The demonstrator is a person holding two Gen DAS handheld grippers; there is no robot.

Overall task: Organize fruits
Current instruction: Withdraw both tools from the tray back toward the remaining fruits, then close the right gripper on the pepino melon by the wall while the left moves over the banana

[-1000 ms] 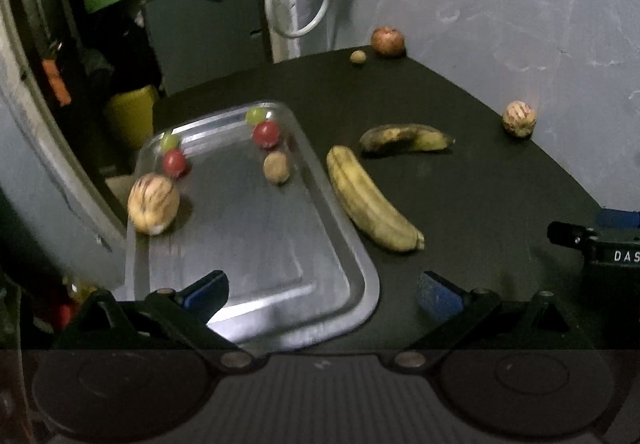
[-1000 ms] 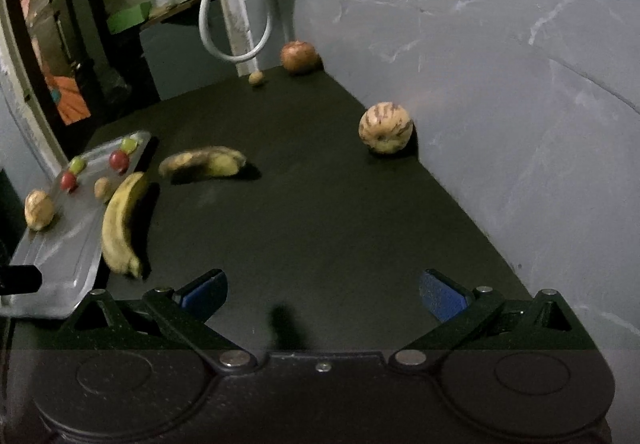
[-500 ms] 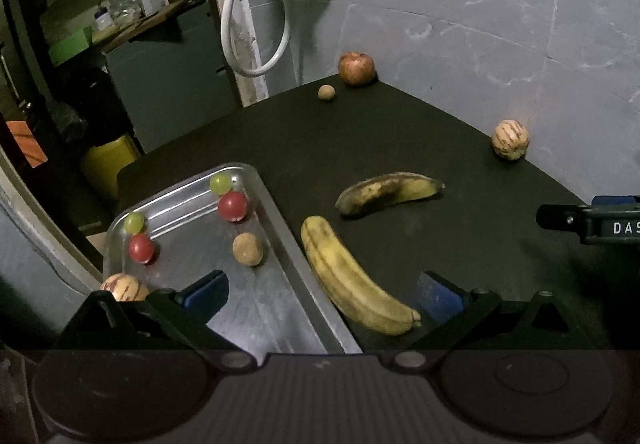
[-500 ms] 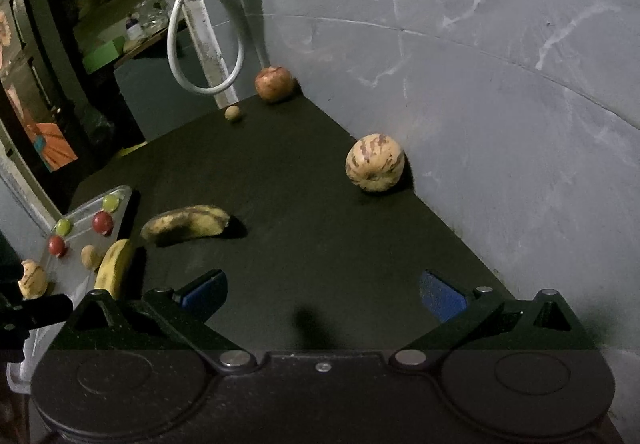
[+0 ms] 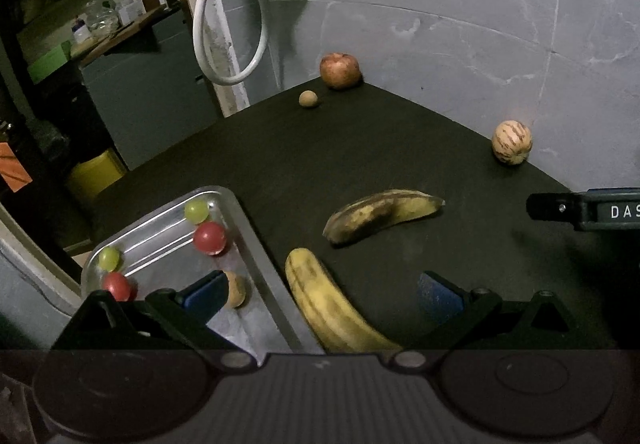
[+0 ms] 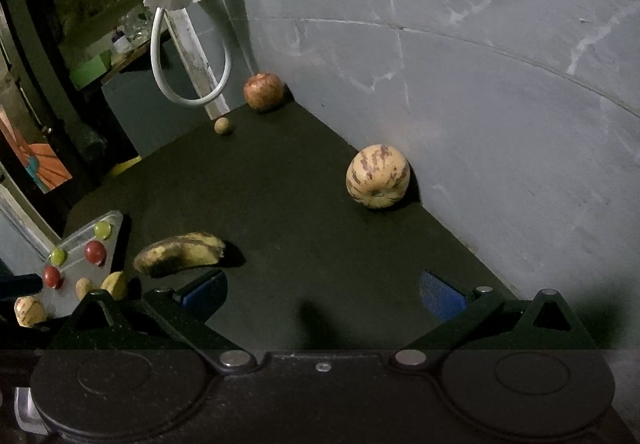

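Fruits are split between the metal tray (image 5: 256, 240) and the dark worktop (image 5: 360, 164). The left tongs (image 5: 320, 294) hang with jaws wide and empty, directly over the yellow banana (image 5: 320, 304), which lies just beside the tray's right rim. Its long axis runs roughly along the tongs' line of sight, near end under the tool body, so the jaws straddle it across its width; this hand is plainly the nearer one. The spotted banana (image 5: 380, 214) lies farther ahead, crosswise and curved.

The right tongs (image 6: 322, 294) are also spread wide and hold nothing. The striped melon (image 6: 378, 176) sits ahead and slightly right of them against the wall, well apart, so that fruit looks like the right hand's job.

Counted off the tray: two bananas, one striped melon, one apple (image 5: 339, 70) in the far corner and one small brown fruit (image 5: 308, 99) beside it. On the tray: two red balls, two green ones, one small brown fruit (image 5: 236, 288), and a second striped melon (image 6: 29, 310) seen only from the right wrist.
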